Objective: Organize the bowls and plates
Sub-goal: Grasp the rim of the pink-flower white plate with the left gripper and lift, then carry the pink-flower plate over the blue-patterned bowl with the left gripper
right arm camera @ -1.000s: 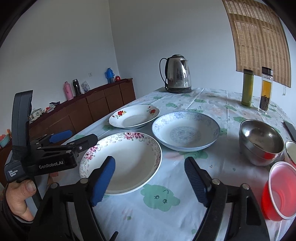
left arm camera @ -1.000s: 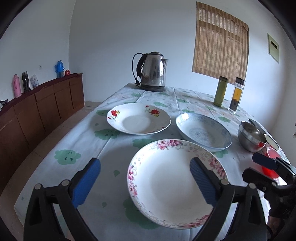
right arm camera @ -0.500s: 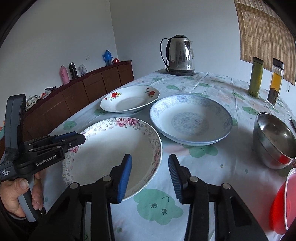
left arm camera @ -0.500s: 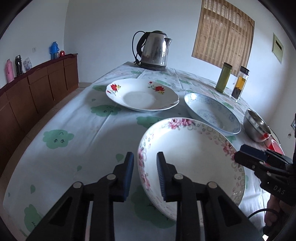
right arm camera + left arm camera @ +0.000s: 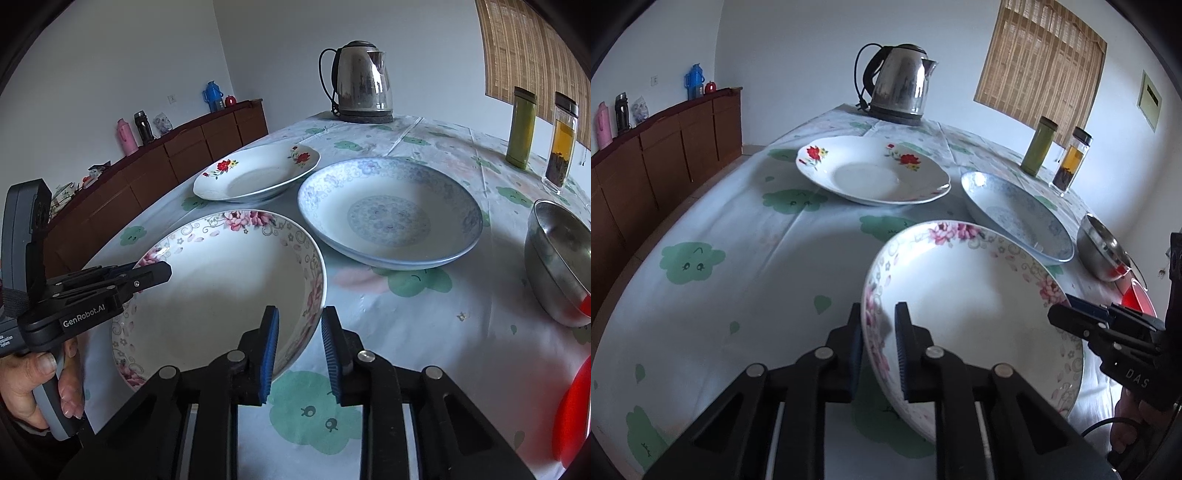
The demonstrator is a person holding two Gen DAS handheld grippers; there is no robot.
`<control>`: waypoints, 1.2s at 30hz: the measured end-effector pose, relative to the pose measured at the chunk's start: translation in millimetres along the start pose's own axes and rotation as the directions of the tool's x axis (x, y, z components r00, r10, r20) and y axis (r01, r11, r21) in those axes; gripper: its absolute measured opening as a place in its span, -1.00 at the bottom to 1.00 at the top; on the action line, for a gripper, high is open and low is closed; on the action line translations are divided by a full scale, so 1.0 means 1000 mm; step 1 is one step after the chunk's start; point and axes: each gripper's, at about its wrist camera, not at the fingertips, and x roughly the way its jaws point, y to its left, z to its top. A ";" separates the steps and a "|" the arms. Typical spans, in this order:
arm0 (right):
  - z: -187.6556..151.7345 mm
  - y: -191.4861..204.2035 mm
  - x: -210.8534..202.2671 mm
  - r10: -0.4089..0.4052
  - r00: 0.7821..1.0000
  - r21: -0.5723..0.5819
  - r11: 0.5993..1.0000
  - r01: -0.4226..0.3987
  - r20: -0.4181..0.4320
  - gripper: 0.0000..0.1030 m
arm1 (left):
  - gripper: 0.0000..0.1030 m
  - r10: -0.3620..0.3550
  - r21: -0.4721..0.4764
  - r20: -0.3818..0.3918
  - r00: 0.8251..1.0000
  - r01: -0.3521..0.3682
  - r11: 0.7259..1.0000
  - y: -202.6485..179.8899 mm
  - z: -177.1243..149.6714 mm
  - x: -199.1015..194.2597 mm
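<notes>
A pink-flowered plate (image 5: 975,306) (image 5: 221,284) lies nearest on the table. My left gripper (image 5: 877,350) is shut on its left rim, seen from the side in the right wrist view (image 5: 147,275). My right gripper (image 5: 299,350) is shut on its right rim, seen from the side in the left wrist view (image 5: 1071,314). Beyond lie a red-flowered plate (image 5: 871,173) (image 5: 258,177) and a blue-patterned plate (image 5: 1015,214) (image 5: 388,214). A steel bowl (image 5: 1104,254) (image 5: 561,258) and a red bowl (image 5: 1141,299) (image 5: 576,406) sit to the right.
A steel kettle (image 5: 897,88) (image 5: 362,85) stands at the table's far end. A green flask (image 5: 1039,151) (image 5: 521,129) and a tea bottle (image 5: 1071,162) (image 5: 561,144) stand far right. A wooden sideboard (image 5: 646,155) runs along the left wall.
Both grippers moved in from wide open and closed on opposite rims of the pink-flowered plate. The plate's left side now looks slightly raised.
</notes>
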 end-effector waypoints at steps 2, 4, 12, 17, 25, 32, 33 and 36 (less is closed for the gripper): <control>0.000 -0.002 0.000 0.005 1.000 0.011 1.000 -0.005 0.002 -0.58 | -0.86 -0.005 -0.022 0.015 1.000 0.006 1.000 0.004 0.000 -0.002; 0.000 -0.003 0.000 0.010 1.000 0.015 1.000 -0.010 0.002 -0.60 | -0.87 0.002 -0.026 0.028 1.000 -0.001 1.000 0.004 0.000 -0.004; 0.000 -0.002 0.000 0.012 1.000 -0.001 1.000 -0.012 0.006 -0.60 | -0.87 0.021 -0.018 0.052 0.998 -0.020 1.000 0.003 0.000 -0.007; -0.001 0.001 -0.006 0.003 0.999 -0.018 1.000 -0.002 0.038 -0.60 | -0.87 0.016 -0.018 0.058 0.998 -0.015 1.000 0.003 0.001 -0.009; -0.001 0.002 -0.012 0.007 0.998 -0.016 1.000 -0.006 0.066 -0.60 | -0.87 0.024 -0.022 0.093 0.995 -0.022 1.000 0.002 0.007 -0.014; 0.007 0.003 -0.023 0.016 0.995 -0.017 1.000 -0.015 0.100 -0.60 | -0.87 0.038 -0.008 0.138 0.990 -0.038 0.999 -0.005 0.023 -0.022; 0.009 0.002 -0.025 0.015 0.994 -0.019 1.000 -0.013 0.106 -0.60 | -0.87 0.039 -0.006 0.144 0.989 -0.039 0.999 -0.006 0.024 -0.023; 0.014 0.002 -0.029 0.009 0.993 -0.018 1.000 -0.007 0.121 -0.60 | -0.87 0.037 -0.001 0.165 0.986 -0.037 0.999 -0.010 0.031 -0.026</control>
